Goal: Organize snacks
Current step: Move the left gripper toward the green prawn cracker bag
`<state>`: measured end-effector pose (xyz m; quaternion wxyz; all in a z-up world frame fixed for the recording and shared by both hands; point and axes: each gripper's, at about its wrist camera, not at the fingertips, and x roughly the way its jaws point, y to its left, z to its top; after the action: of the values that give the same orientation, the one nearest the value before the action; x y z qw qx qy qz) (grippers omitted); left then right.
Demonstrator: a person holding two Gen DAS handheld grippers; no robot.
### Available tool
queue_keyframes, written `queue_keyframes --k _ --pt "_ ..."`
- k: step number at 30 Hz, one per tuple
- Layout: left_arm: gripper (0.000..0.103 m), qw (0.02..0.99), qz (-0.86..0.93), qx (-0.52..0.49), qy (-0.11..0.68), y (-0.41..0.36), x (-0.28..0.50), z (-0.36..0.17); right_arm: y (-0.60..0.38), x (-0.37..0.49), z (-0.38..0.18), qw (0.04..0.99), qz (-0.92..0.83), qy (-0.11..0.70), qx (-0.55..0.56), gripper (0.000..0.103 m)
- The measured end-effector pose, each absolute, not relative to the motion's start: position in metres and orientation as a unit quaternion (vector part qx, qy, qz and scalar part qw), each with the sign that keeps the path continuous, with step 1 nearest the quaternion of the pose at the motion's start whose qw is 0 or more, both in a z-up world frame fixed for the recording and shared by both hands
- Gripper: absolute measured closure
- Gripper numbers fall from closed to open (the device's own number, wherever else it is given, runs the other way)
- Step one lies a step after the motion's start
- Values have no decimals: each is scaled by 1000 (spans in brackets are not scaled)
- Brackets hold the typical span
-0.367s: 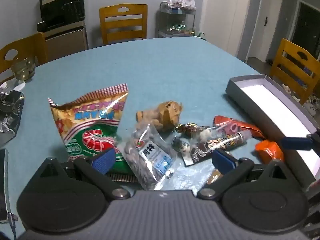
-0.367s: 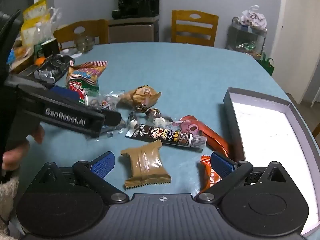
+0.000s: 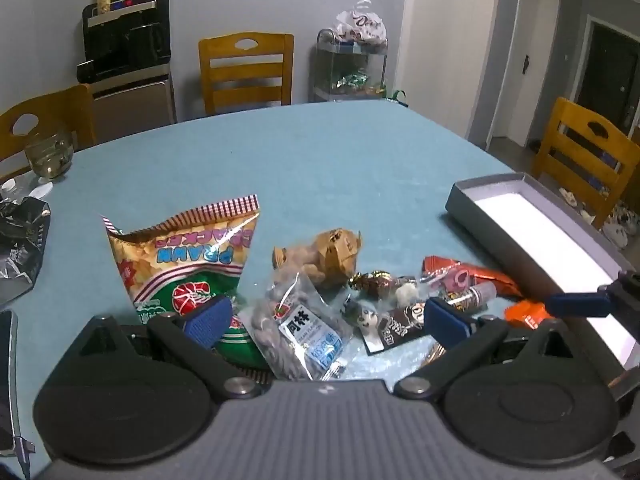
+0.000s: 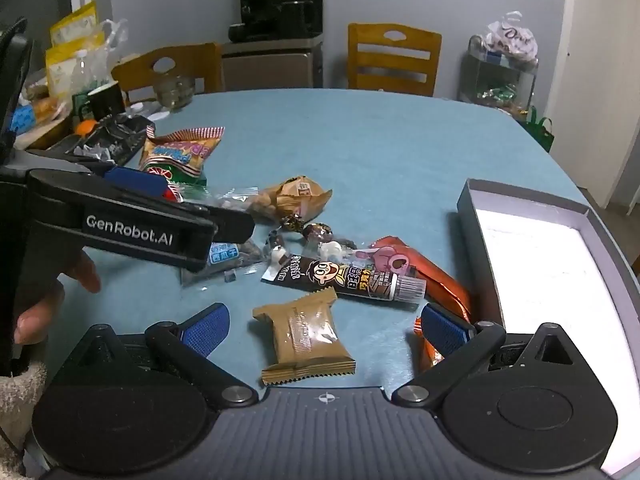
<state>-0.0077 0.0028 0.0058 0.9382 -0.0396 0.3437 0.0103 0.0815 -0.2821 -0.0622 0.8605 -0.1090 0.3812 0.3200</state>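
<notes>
Both pairs of jaws stand released, gripping nothing. Between the right gripper point(image 4: 323, 326) jaws lies one brown wrapped cake point(image 4: 306, 338) on the desk point(image 4: 380, 152); the gray box point(image 4: 532, 248) sits at 2 o'clock. Between the left gripper point(image 3: 326, 322) jaws lies one clear bag of nuts point(image 3: 302, 328), with one prawn cracker bag point(image 3: 192, 264) at 10 o'clock and one dark candy tube point(image 3: 404, 320) at 1 o'clock.

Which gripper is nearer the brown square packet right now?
Right. The right gripper has its open jaws straddling the brown square packet. The left gripper hovers farther off, over the clear nut bag, jaws open.
</notes>
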Motion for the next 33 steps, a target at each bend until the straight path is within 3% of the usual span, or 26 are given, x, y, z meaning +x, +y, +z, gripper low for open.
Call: queue_keyframes --k 20,33 --pt "0 937 20 -9 348 -7 -5 -1 -316 55 -53 857 325 387 -99 0" --pt "0 944 91 -33 315 32 -13 15 -312 53 -54 854 331 388 -106 0"
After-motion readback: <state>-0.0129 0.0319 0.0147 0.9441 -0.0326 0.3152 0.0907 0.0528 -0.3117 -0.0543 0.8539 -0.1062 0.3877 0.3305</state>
